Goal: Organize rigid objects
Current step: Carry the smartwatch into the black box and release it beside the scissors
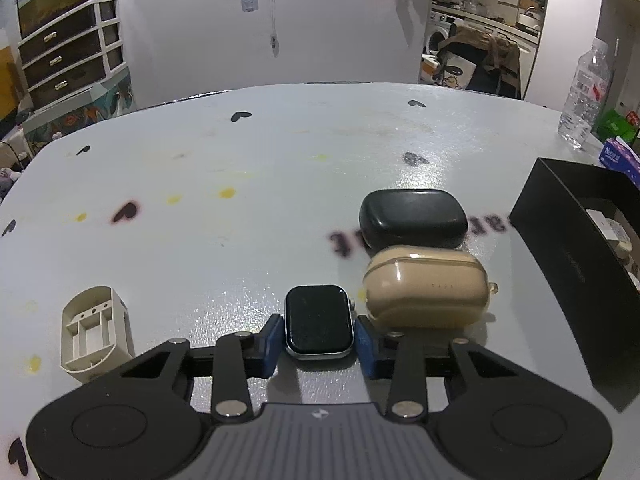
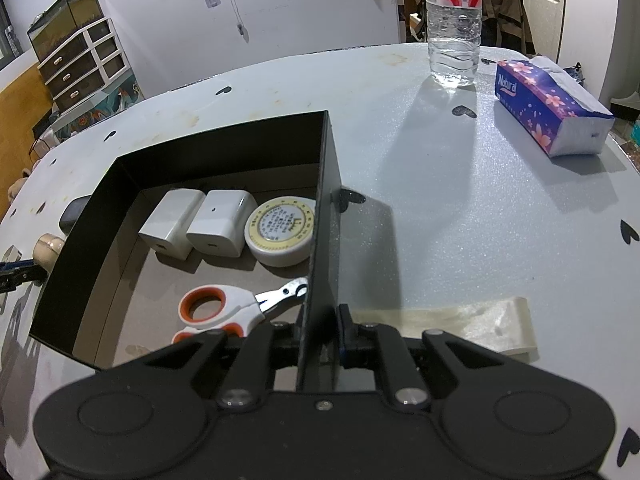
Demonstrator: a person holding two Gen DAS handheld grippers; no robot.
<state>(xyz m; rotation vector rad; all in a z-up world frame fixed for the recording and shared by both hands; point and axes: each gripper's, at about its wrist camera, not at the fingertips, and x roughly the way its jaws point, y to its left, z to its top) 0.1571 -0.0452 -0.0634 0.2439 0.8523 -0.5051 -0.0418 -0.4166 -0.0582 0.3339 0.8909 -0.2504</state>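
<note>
My left gripper (image 1: 319,338) has its blue pads on both sides of a strapless smartwatch (image 1: 318,322) lying on the table, shut on it. Just right of it sit a tan earbud case (image 1: 426,288) and, behind that, a black case (image 1: 412,218). A beige plastic holder (image 1: 94,332) lies to the left. My right gripper (image 2: 320,334) is shut on the right wall of the black box (image 2: 324,208). Inside the box lie two white chargers (image 2: 172,222) (image 2: 222,222), a round tape measure (image 2: 280,230) and orange-handled clippers (image 2: 224,310).
A water bottle (image 2: 454,20) and a purple tissue pack (image 2: 552,108) stand at the table's far right. A strip of tape (image 2: 460,324) lies on the table by my right gripper. The black box also shows in the left wrist view (image 1: 560,264), at the right.
</note>
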